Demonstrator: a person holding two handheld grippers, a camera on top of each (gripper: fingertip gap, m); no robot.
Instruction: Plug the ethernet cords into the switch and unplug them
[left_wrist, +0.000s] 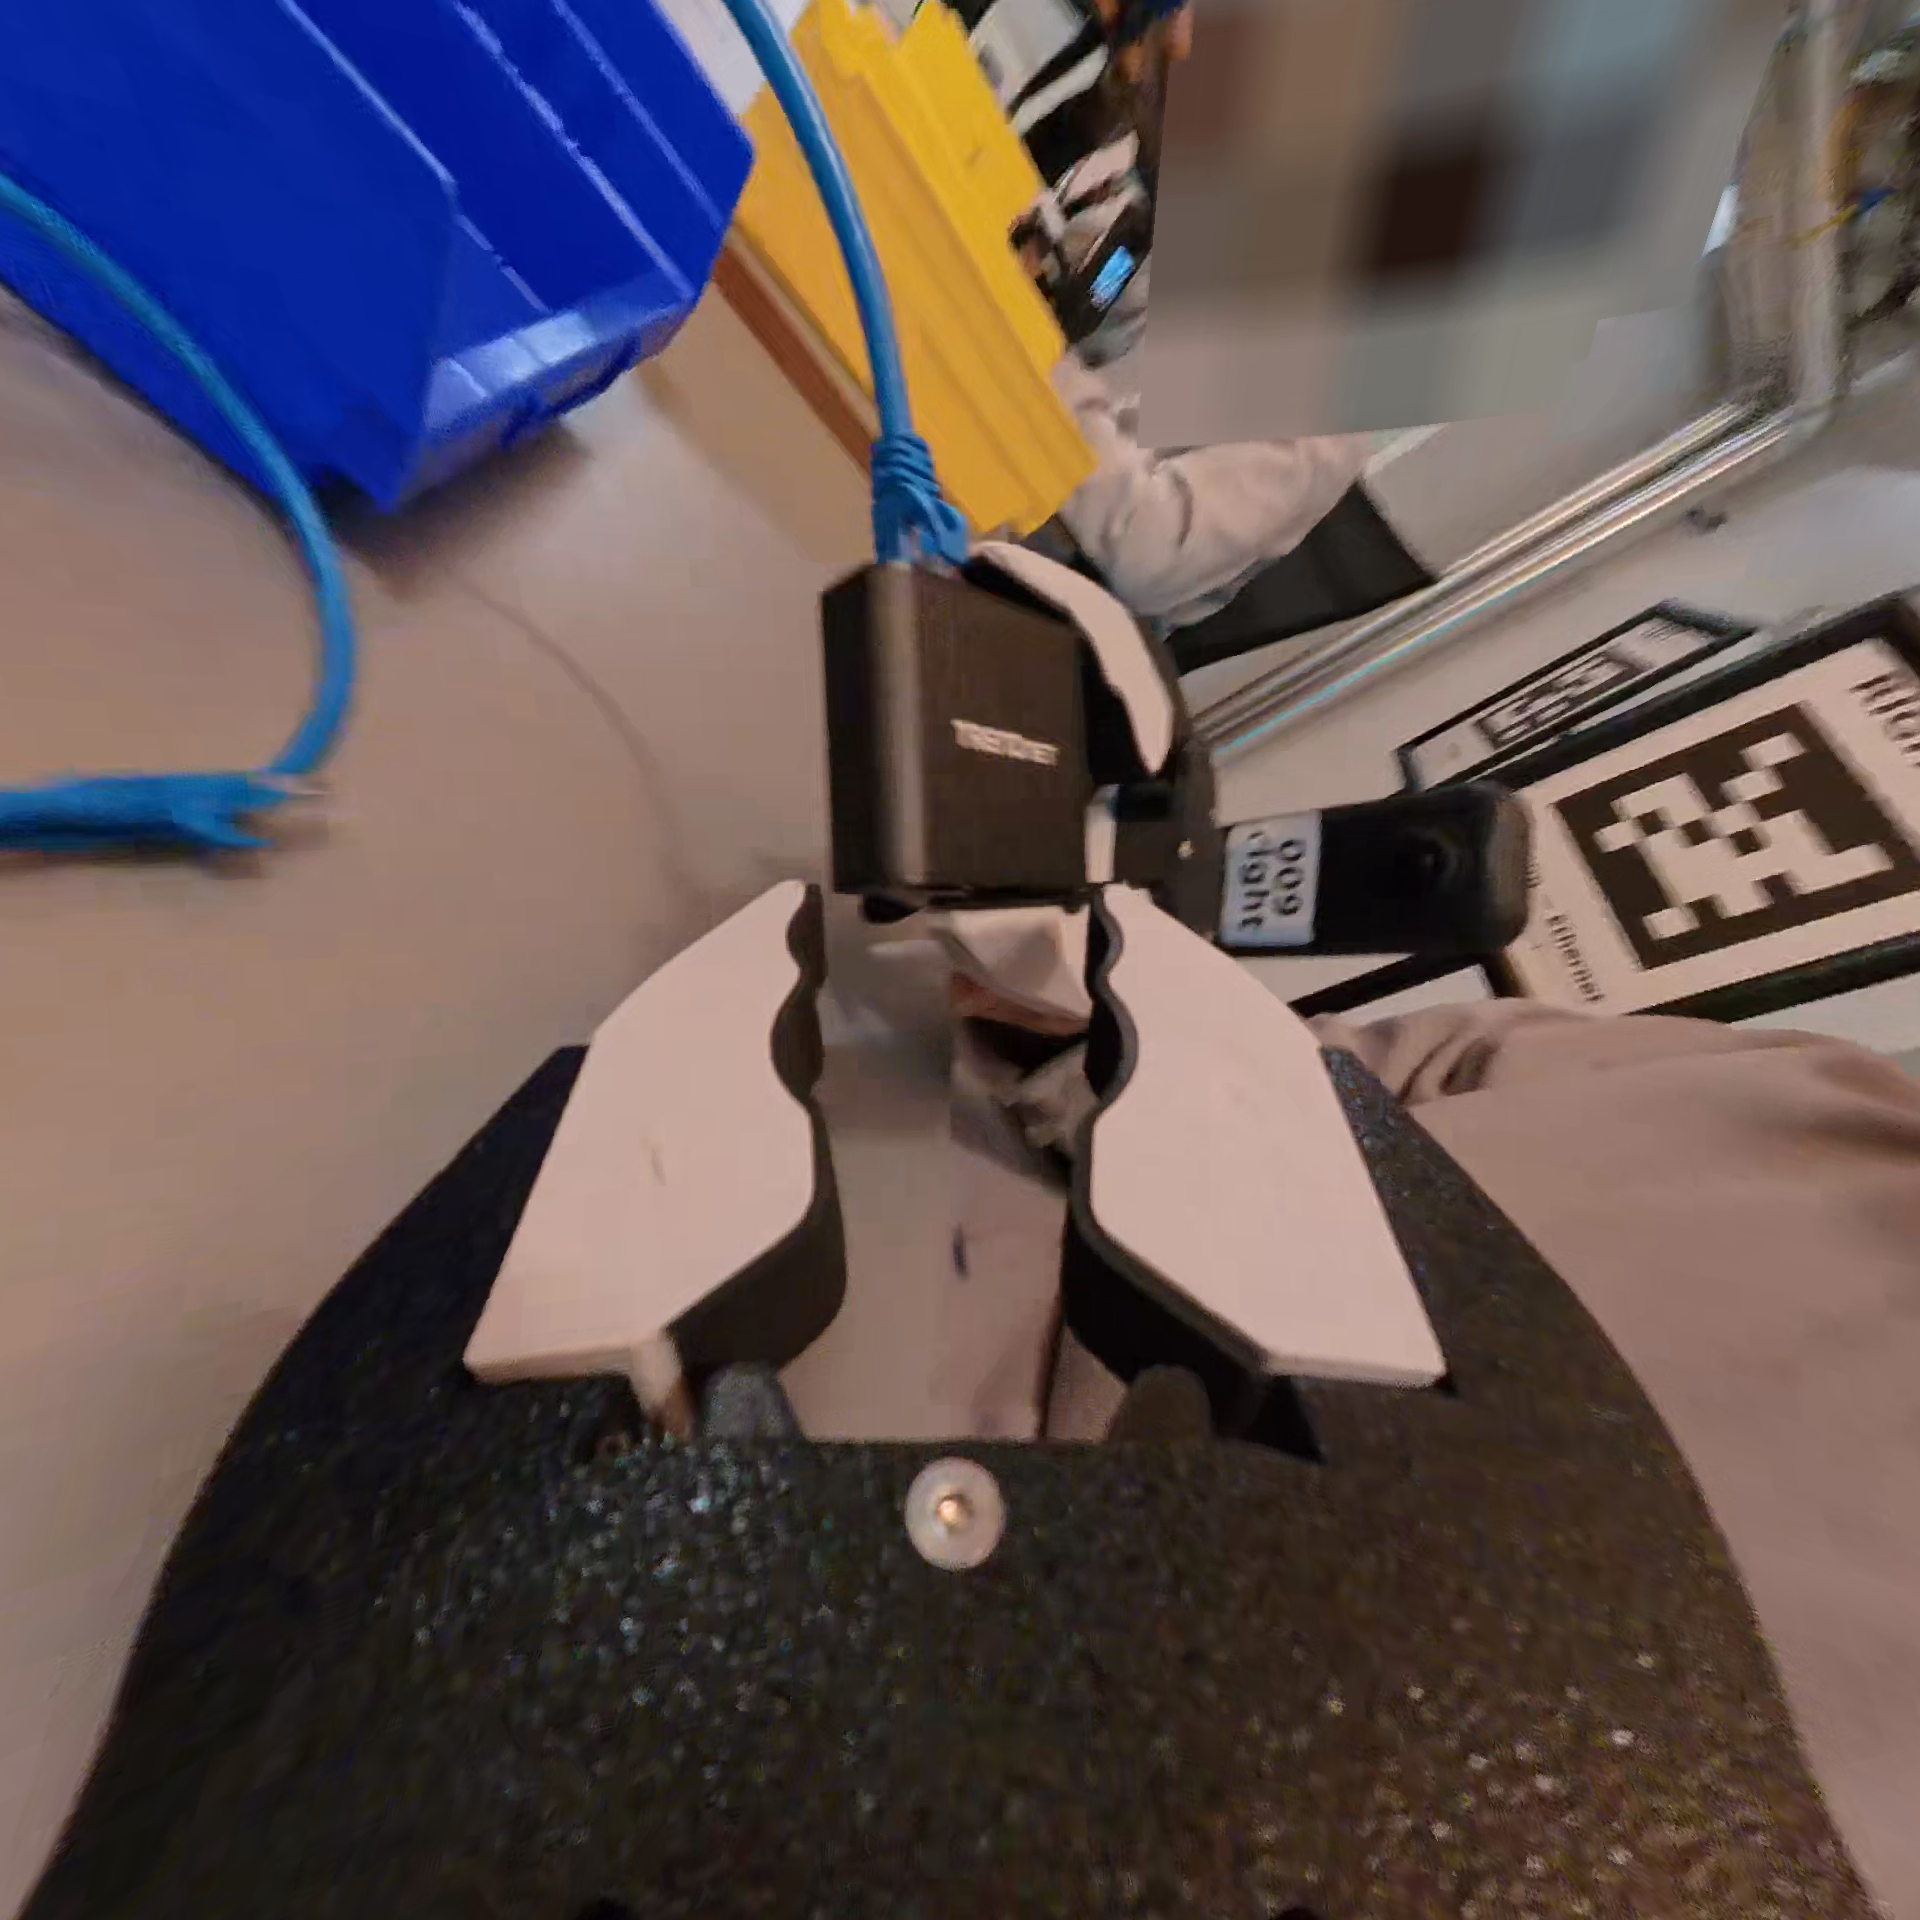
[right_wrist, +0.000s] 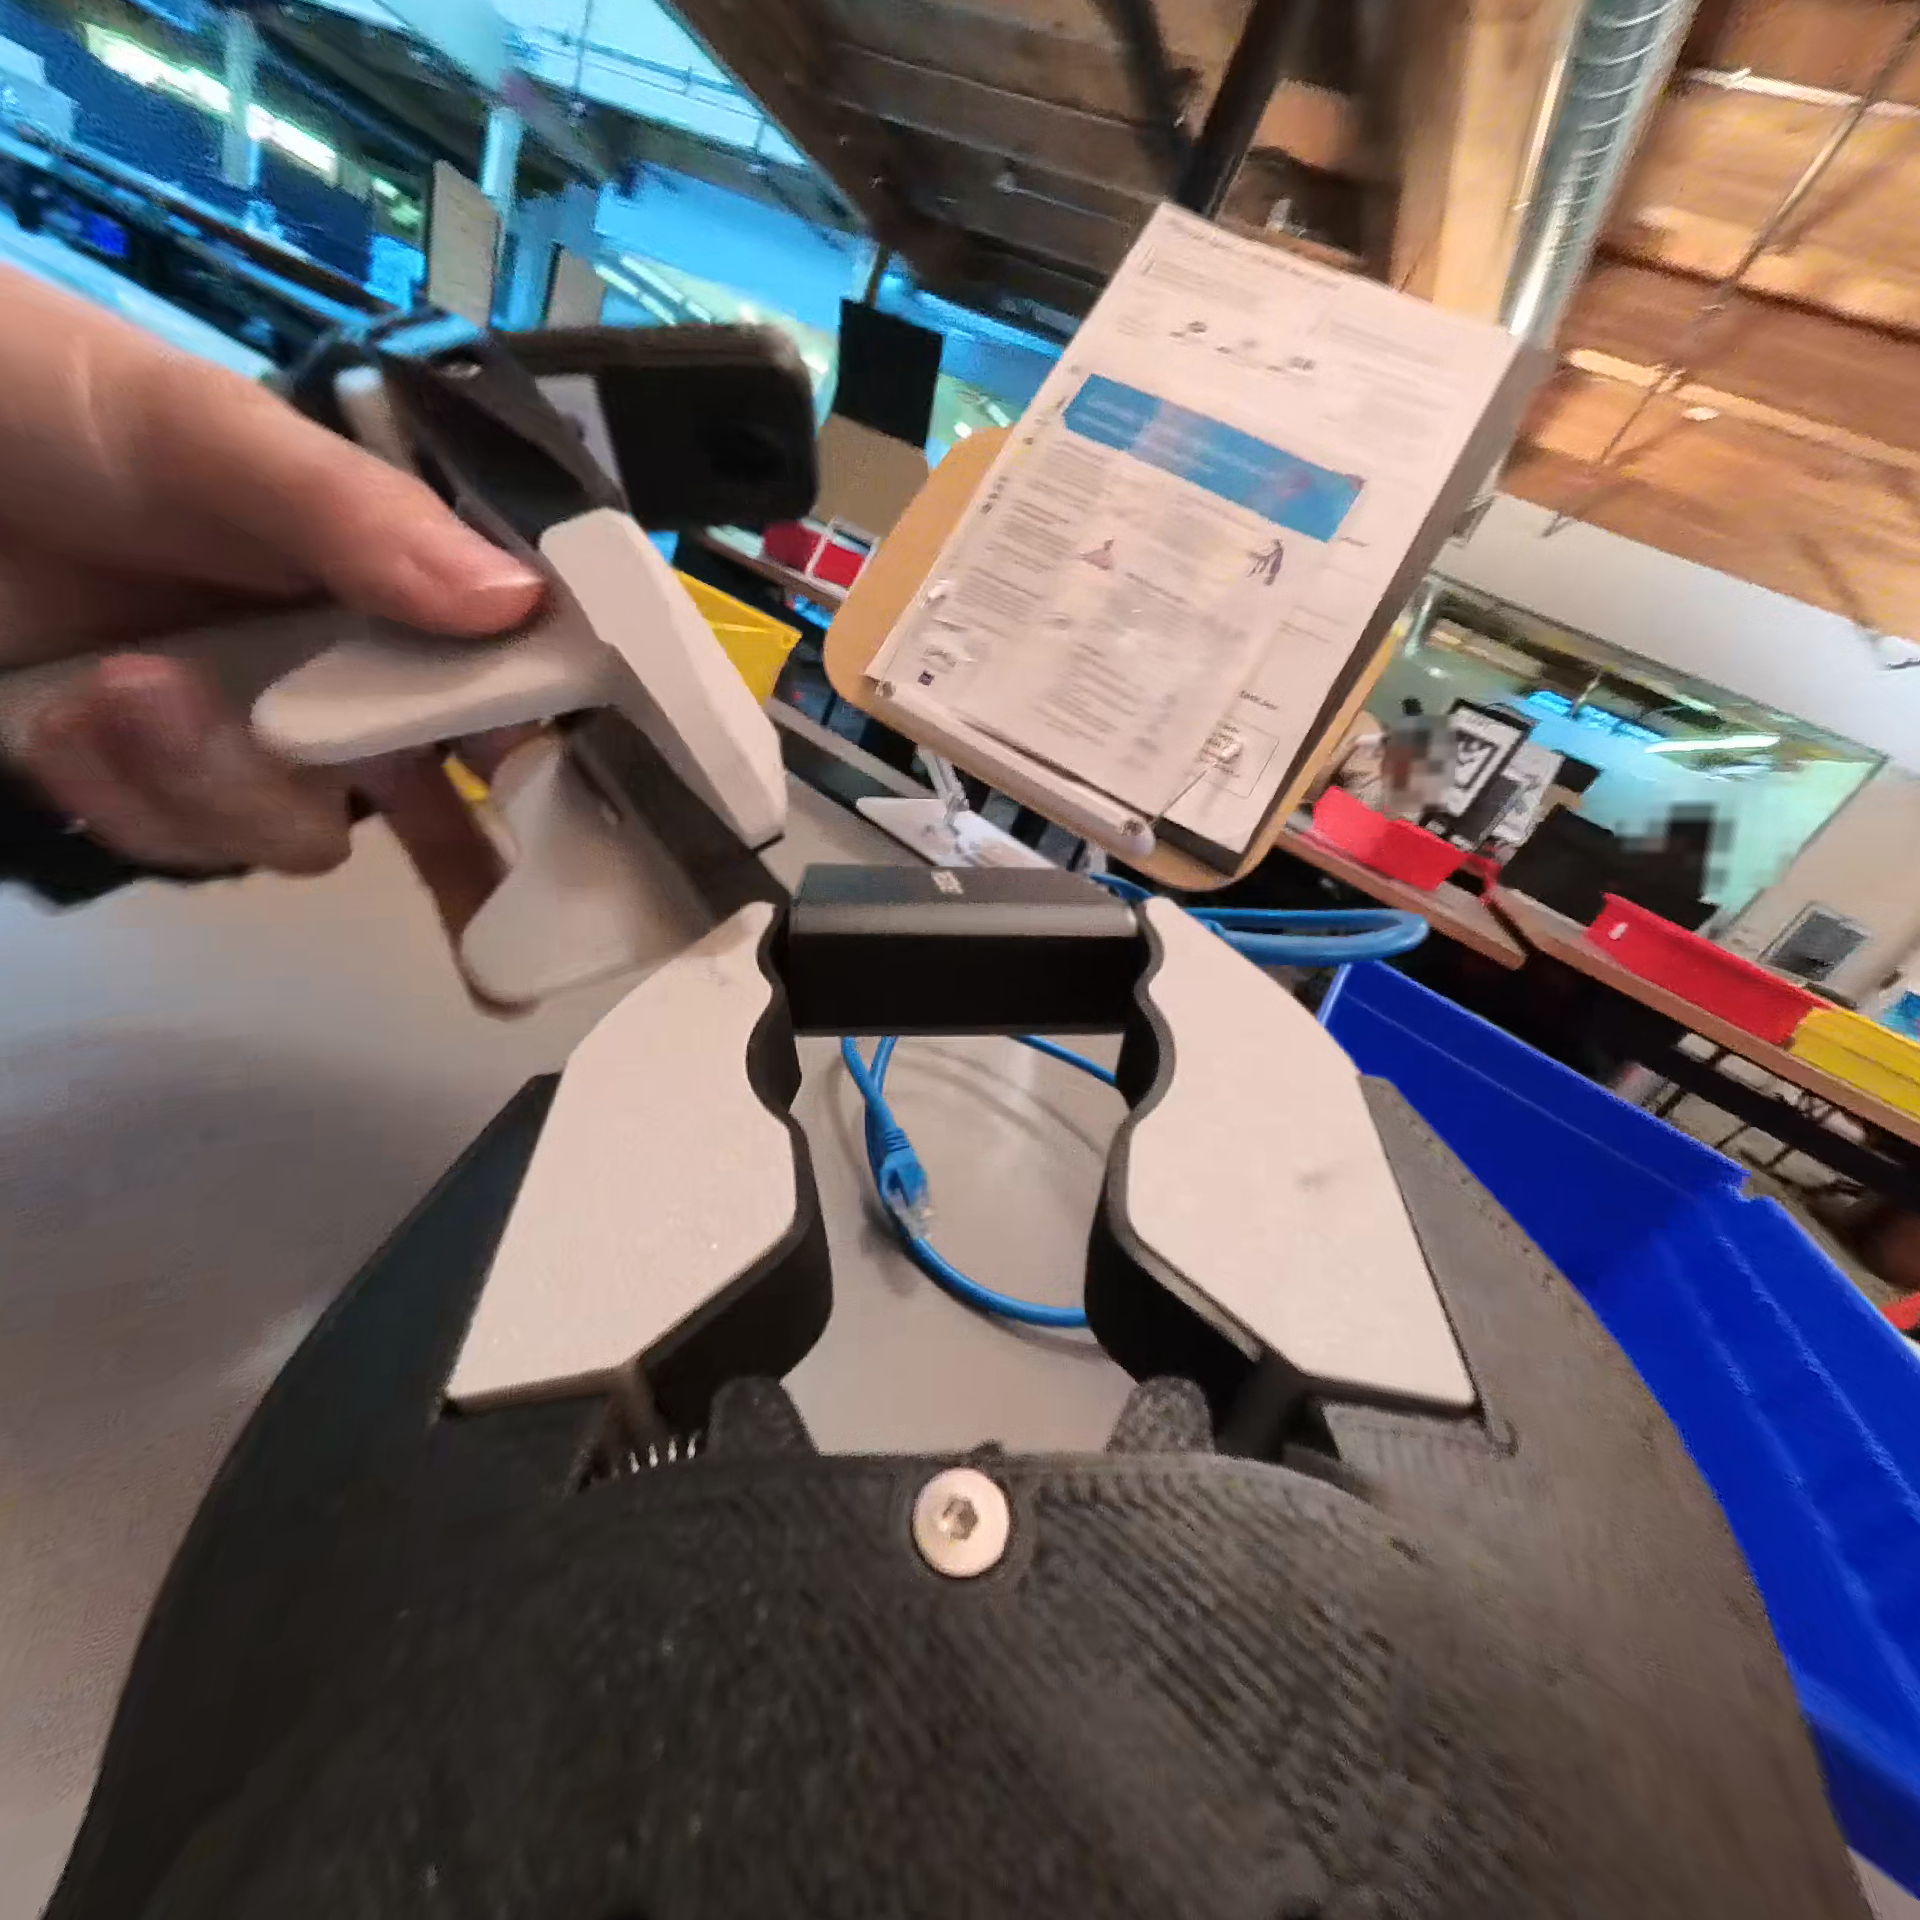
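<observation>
A small black switch (right_wrist: 956, 956) is clamped across its width between my right gripper's (right_wrist: 961, 935) fingers, above the grey table. In the left wrist view the switch (left_wrist: 951, 748) hangs just beyond my left gripper (left_wrist: 951, 914), which is open and empty. One blue ethernet cord (left_wrist: 909, 499) is plugged into the switch's far side. A second blue cord's plug (right_wrist: 899, 1174) lies loose on the table under the switch; it also shows in the left wrist view (left_wrist: 208, 810). A hand holds the left gripper (right_wrist: 727, 873) close to the switch's left end.
A blue bin (right_wrist: 1662, 1299) stands right of the right gripper, also in the left wrist view (left_wrist: 364, 239), with a yellow bin (left_wrist: 935, 312) behind. A paper on a stand (right_wrist: 1174, 561) is beyond the switch. A black-and-white marker board (left_wrist: 1745, 831) is at right.
</observation>
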